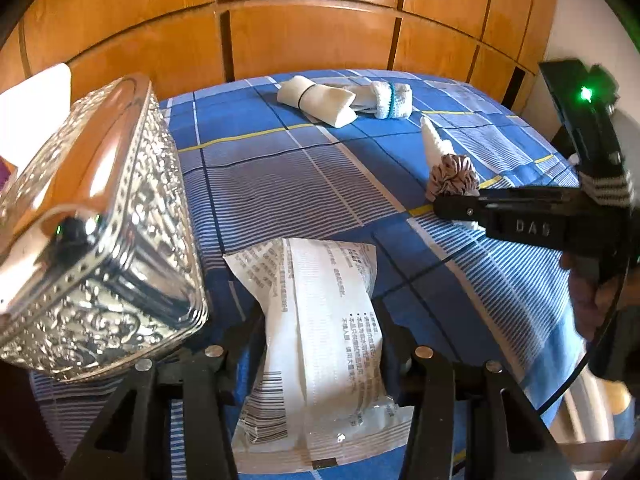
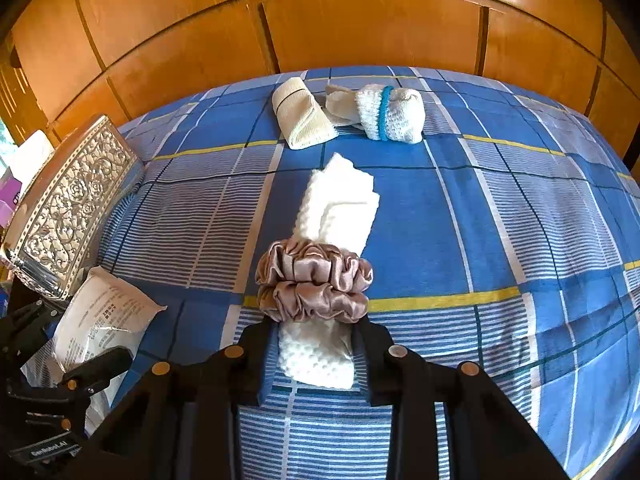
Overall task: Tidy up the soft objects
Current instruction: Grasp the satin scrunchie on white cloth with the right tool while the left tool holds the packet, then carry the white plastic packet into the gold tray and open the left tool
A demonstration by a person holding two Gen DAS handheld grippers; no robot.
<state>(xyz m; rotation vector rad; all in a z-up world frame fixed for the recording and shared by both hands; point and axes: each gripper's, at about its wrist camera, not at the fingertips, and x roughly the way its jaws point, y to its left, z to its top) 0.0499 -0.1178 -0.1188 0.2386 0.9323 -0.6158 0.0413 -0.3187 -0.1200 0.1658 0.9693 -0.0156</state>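
1. Surface: a bed (image 2: pixel 500 216) under a blue plaid sheet, with a wooden panelled wall (image 2: pixel 360 20) behind it.
2. Landmark: the embossed silver box (image 1: pixel 100 240) at the left side of the bed.
3. Left tongs (image 1: pixel 320 340): pinching a white plastic packet (image 1: pixel 320 320) with printed text and a barcode. The packet sits just right of the silver box, upright between the fingers, and bulges out above and below them.
4. Right tongs (image 2: pixel 316 344): pinching a white waffle-weave cloth roll (image 2: pixel 336 204) at its near end. The roll lies on the sheet, well right of the silver box, with its far end pointing towards the wall.
5. A mauve satin scrunchie (image 2: pixel 314 280) wraps around that roll, just ahead of the fingertips.
6. Beyond the silver box, towards the wall: a cream roll (image 2: pixel 302 114) bound by a thin dark band. Touching its right side is a white knit roll (image 2: pixel 390 114) with a blue band.
7. In the left view the right tongs enter from the right edge, held by a hand (image 1: pixel 592 284) with a striped cuff above it.
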